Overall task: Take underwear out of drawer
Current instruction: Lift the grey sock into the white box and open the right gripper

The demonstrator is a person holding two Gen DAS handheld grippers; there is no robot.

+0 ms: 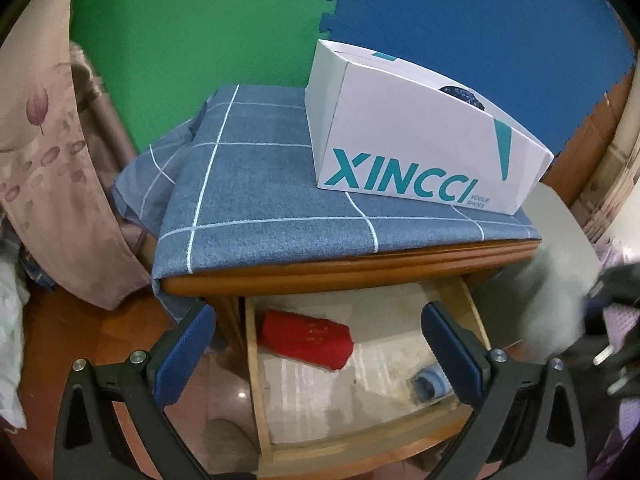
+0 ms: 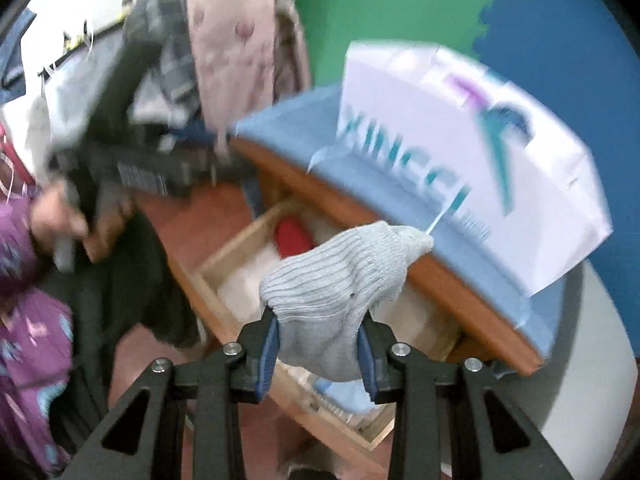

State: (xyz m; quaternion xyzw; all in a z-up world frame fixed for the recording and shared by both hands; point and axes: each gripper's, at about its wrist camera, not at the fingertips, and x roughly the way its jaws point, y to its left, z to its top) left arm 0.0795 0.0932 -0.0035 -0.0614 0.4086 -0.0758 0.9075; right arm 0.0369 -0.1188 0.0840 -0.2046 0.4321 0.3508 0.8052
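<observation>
Our right gripper (image 2: 318, 342) pinches the grey underwear (image 2: 336, 288) above the drawer (image 1: 256, 360), our left gripper (image 1: 316, 350) spread; next we must carry it clear.

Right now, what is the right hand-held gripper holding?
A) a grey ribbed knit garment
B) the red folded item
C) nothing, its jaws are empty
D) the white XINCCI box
A: in the right wrist view the right hand-held gripper has its blue pads pressed on either side of a grey ribbed knit garment, held above the open drawer, while the red folded item lies inside the drawer.
</observation>
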